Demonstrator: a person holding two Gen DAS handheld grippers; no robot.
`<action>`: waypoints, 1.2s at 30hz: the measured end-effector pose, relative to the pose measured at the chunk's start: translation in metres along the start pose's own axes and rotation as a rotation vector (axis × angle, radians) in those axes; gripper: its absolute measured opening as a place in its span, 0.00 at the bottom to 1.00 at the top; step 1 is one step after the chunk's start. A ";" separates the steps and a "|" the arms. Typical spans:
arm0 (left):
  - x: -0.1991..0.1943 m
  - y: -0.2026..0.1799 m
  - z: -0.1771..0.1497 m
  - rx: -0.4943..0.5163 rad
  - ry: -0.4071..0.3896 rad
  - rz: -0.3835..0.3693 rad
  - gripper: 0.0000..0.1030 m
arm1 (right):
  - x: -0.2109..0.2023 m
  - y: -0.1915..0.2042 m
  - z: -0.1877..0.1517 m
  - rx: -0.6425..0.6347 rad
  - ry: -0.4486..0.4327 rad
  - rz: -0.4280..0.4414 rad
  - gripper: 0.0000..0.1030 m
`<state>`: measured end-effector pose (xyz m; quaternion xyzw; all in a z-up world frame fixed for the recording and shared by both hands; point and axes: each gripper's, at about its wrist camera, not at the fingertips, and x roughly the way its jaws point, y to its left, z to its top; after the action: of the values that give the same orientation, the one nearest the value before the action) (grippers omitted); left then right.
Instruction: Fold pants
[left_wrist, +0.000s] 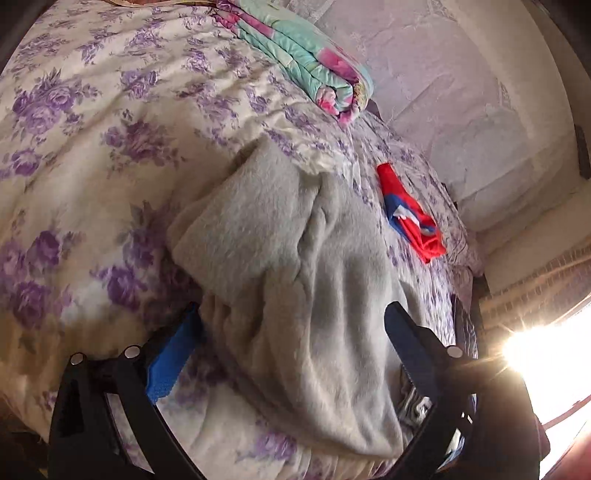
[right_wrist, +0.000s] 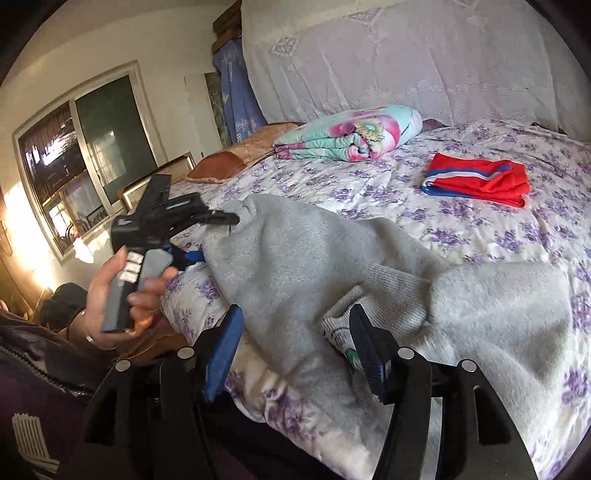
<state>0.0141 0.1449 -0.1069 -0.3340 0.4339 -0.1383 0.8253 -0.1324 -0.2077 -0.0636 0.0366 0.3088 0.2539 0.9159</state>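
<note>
Pants across bed edge, open jaws alongside.

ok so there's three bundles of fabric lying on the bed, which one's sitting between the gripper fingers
The grey fleece pants, spread across the near edge of the bed. The red folded garment and the floral quilt lie farther back, untouched.

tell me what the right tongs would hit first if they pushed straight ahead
Most likely the grey pants: the right tongs stand open right over the fabric, ribbed cuff just ahead. The red garment lies farther back; depth is uncertain.
</note>
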 end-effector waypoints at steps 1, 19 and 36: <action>0.003 0.000 0.003 -0.018 -0.002 -0.006 0.95 | -0.005 -0.003 -0.003 0.015 -0.007 -0.001 0.59; -0.045 -0.194 -0.086 0.683 -0.165 -0.119 0.17 | -0.128 -0.114 -0.045 0.296 -0.267 -0.273 0.59; -0.004 -0.278 -0.223 1.293 0.145 -0.128 0.29 | -0.168 -0.140 -0.059 0.486 -0.291 -0.151 0.81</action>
<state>-0.1513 -0.1543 -0.0067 0.2147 0.2970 -0.4423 0.8186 -0.2187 -0.4168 -0.0505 0.2678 0.2280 0.0956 0.9312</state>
